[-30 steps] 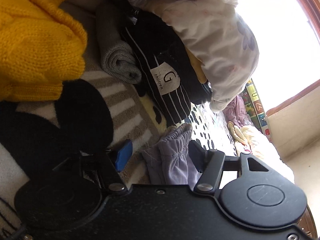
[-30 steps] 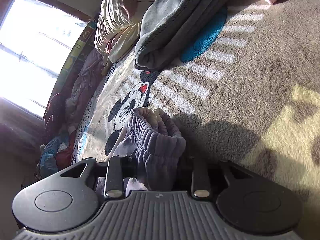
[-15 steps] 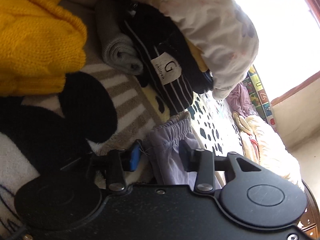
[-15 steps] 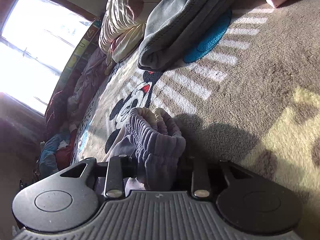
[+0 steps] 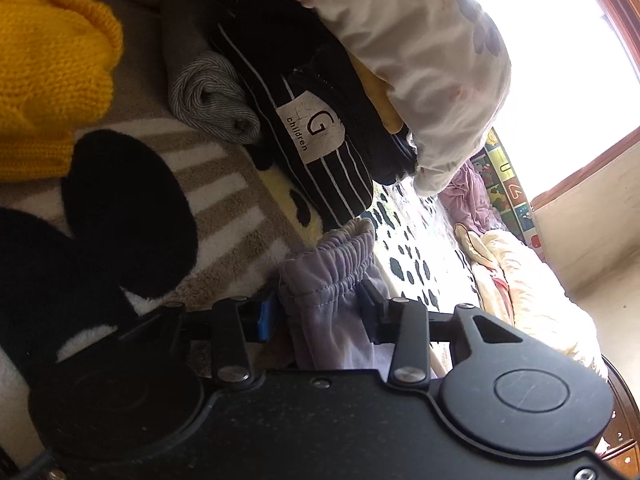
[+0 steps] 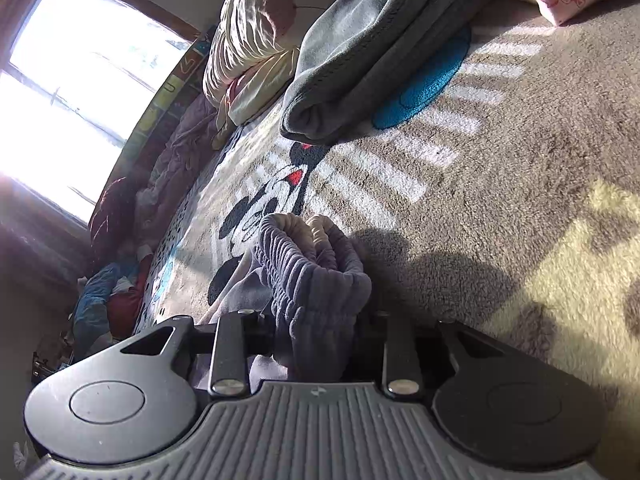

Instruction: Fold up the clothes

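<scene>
Left gripper: jaws closing on the gathered elastic waistband of the lilac trousers, which sits between them, both pads against the cloth.
Right gripper: narrow gap, clamped on another bunched part of the same waistband.
Lilac trousers: in the left wrist view the waistband stands up just past the fingertips and the cloth runs back under the gripper body; in the right wrist view it bulges ahead of the jaws, the rest trailing off to the left.
Blanket: plush, beige with white stripes and a cartoon mouse print, beneath both grippers.
Ahead of the left gripper: black striped garment with a white label, rolled grey striped piece beside it, yellow knit up to the left.
Ahead of the right gripper: folded grey garment, well apart.
</scene>
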Available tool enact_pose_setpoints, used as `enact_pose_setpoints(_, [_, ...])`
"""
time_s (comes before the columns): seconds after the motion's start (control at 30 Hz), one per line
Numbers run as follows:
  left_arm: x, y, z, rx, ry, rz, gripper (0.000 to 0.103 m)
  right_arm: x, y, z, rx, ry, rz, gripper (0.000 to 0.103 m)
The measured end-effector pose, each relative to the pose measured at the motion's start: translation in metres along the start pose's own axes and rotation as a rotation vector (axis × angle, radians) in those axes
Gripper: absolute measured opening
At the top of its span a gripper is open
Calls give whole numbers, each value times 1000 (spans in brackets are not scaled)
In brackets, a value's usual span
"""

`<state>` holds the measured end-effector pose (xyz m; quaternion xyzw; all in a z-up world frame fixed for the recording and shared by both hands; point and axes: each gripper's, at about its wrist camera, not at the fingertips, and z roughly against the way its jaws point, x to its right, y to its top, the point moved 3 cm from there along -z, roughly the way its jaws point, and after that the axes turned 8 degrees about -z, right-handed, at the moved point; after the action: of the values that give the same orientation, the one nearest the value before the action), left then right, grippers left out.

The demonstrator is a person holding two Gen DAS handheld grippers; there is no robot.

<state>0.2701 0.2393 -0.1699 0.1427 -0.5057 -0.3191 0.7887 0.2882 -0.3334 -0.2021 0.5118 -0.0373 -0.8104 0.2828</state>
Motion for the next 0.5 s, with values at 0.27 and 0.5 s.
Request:
enact_pose_setpoints(0.27, [16,-1,-15,-34,64,-92,23,2,0,-2,17,-4,8,24])
enact_pose_setpoints(0.5, [40,13,54,-10,-13,62,18,-3,6,14,4,-18,-26,23])
